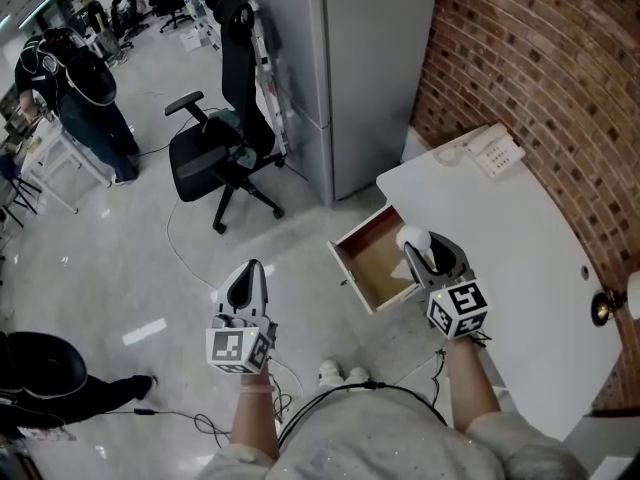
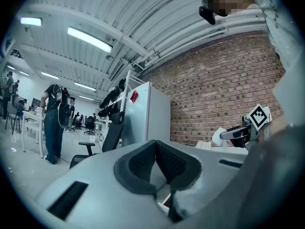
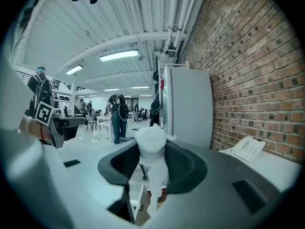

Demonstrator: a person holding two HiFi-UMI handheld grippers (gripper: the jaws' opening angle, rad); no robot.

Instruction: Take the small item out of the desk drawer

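The desk drawer (image 1: 372,269) stands pulled out from the white desk (image 1: 500,268), and its wooden inside shows nothing in it. My right gripper (image 1: 415,253) hovers over the drawer's right side, shut on a small white item (image 1: 412,237). In the right gripper view the item (image 3: 151,144) is a soft white lump clamped between the dark pads (image 3: 183,168), with its rounded top above them. My left gripper (image 1: 247,286) hangs over the floor left of the drawer, shut and holding nothing. Its pads (image 2: 143,163) meet in the left gripper view, where the right gripper (image 2: 238,133) and the white item (image 2: 220,136) also show.
A white telephone (image 1: 495,151) lies at the desk's far end beside the brick wall (image 1: 560,58). A tall grey cabinet (image 1: 345,68) stands behind the drawer. A black office chair (image 1: 215,153) and cables are on the floor to the left. A person (image 1: 80,93) stands far left.
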